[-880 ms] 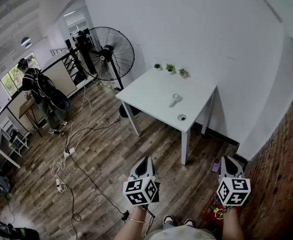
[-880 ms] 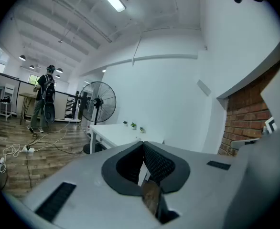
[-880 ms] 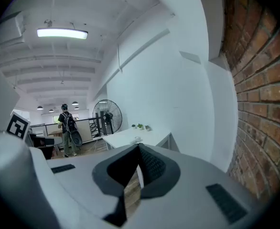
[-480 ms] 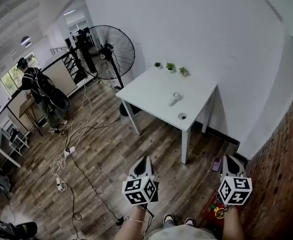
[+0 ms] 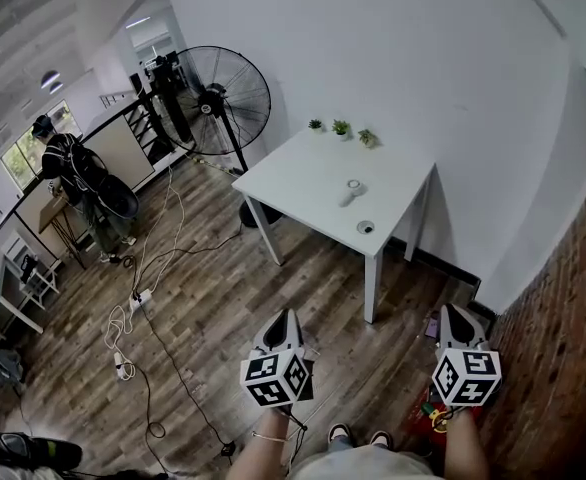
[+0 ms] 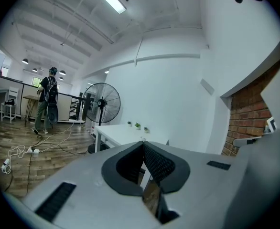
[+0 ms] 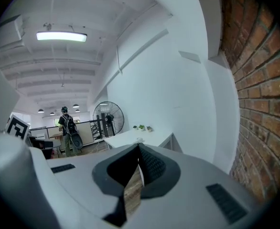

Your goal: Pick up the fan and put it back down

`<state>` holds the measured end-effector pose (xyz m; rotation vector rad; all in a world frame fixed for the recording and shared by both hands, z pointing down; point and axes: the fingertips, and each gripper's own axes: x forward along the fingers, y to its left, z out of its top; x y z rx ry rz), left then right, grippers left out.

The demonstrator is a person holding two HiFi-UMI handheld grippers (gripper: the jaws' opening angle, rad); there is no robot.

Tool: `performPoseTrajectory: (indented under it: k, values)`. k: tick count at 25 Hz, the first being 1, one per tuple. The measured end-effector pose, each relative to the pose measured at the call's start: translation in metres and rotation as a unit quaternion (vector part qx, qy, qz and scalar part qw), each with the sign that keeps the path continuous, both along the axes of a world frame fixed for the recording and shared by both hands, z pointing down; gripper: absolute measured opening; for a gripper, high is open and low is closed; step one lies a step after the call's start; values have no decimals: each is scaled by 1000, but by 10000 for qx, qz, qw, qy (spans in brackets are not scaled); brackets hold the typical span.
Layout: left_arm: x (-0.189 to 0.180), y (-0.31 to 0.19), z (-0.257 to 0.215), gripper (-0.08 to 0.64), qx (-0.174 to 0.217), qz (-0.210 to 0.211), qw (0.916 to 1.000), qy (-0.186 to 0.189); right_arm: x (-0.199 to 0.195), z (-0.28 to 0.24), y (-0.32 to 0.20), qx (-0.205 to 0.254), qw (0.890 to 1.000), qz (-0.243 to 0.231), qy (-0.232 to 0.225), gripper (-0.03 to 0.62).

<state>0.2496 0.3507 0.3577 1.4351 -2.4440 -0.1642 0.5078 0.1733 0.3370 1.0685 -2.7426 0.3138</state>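
A small white handheld fan [image 5: 350, 194] lies near the middle of the white table [image 5: 303, 183]. A large black pedestal fan [image 5: 220, 101] stands on the floor at the table's far left corner, and it also shows in the left gripper view [image 6: 102, 102] and the right gripper view [image 7: 108, 118]. My left gripper [image 5: 286, 319] and right gripper [image 5: 454, 314] hang low in front of me, well short of the table. Both are shut with their pads pressed together and nothing held [image 6: 142, 142] [image 7: 139, 146].
A small round object [image 5: 365, 227] sits near the table's front edge, and three little potted plants [image 5: 341, 128] stand at its back. Cables and a power strip [image 5: 139, 299] trail over the wooden floor. A person [image 5: 68, 168] stands at far left. A brick wall [image 5: 573, 348] runs along the right.
Hardly anything has changed: the view has shifted slightly and both grippers stay shut in about the same place.
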Motion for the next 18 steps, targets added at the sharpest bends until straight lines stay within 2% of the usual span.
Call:
performPoseTrajectory:
  k: [13, 18]
  values:
    - [-20, 22, -5, 12, 78, -199, 9998, 8, -15, -11, 11, 192, 9998, 41, 26, 3]
    - [-29, 26, -3, 12, 106, -310, 9995, 26, -21, -11, 11, 221, 9997, -27, 41, 36]
